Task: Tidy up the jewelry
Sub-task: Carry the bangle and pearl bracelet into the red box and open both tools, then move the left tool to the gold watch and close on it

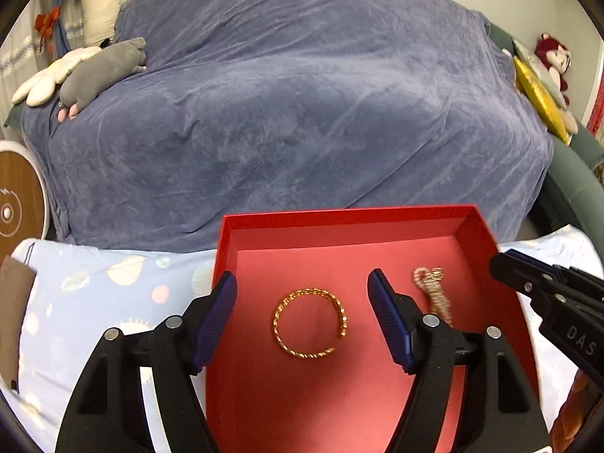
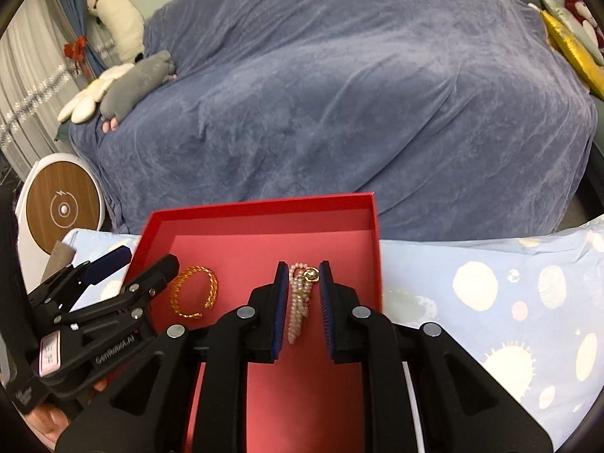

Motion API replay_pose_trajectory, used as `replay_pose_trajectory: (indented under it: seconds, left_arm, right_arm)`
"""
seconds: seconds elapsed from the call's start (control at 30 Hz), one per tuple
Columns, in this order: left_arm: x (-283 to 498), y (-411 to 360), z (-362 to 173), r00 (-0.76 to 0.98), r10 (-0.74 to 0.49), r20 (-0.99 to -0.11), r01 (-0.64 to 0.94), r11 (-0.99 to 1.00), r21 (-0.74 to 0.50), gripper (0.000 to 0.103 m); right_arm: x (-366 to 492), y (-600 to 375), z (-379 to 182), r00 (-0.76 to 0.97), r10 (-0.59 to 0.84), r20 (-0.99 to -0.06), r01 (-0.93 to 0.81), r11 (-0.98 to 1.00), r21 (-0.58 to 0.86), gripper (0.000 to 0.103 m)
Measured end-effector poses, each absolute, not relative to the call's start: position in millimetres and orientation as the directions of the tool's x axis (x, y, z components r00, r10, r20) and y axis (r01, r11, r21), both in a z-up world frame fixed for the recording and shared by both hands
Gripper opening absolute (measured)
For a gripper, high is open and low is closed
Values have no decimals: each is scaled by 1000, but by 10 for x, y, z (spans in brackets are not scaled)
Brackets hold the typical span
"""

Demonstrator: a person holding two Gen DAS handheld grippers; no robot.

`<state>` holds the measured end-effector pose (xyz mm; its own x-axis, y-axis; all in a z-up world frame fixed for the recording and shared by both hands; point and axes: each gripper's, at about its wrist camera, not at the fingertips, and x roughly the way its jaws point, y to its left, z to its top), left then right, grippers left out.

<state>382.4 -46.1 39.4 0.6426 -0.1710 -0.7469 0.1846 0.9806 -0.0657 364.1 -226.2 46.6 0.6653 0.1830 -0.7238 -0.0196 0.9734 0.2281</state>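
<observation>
A red box sits on a light blue patterned cloth. A gold twisted bangle lies on its floor. My left gripper is open over the box, its fingers wide on either side of the bangle and not touching it. A pearl bracelet with a gold clasp lies to the right of the bangle. My right gripper is narrowly open with the pearl bracelet between its pads; a small gap shows on each side.
A sofa under a blue-grey blanket stands behind the box. Plush toys lie at its left, yellow cushions at its right. A round wood-faced device stands at the left. A brown item lies at the cloth's left edge.
</observation>
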Motion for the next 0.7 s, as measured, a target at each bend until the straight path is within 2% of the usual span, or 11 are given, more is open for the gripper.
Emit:
replay_pose_trajectory:
  seconds: [0.07, 0.13, 0.27, 0.33, 0.5, 0.6, 0.7]
  left_arm:
    - [3665, -340, 513, 647, -196, -737, 171, 979, -110, 69]
    - [3452, -223, 662, 662, -212, -719, 168, 977, -134, 69]
    - [2844, -60, 874, 691, -192, -697, 170, 980, -102, 69]
    - [2493, 11, 911, 697, -176, -695, 171, 982, -77, 70]
    - [1714, 167, 785, 678, -167, -715, 166, 983, -72, 71]
    - [1337, 215, 609, 661, -163, -732, 148, 985, -86, 72]
    - [1039, 255, 403, 630, -175, -757, 131, 984, -118, 72]
  right_arm:
    - [3373, -2283, 596, 682, 196, -705, -37, 971, 234, 28]
    - [3100, -2297, 728, 689, 207, -694, -58, 971, 233, 31]
    - [2370, -2265, 890, 691, 232, -684, -101, 969, 227, 35]
    - [2035, -2236, 925, 685, 249, -685, -113, 965, 238, 43]
    - [1258, -2154, 825, 676, 273, -685, -126, 958, 258, 47]
    - [920, -2124, 656, 662, 284, -693, -114, 953, 281, 52]
    - [671, -2100, 468, 660, 256, -706, -103, 962, 253, 54]
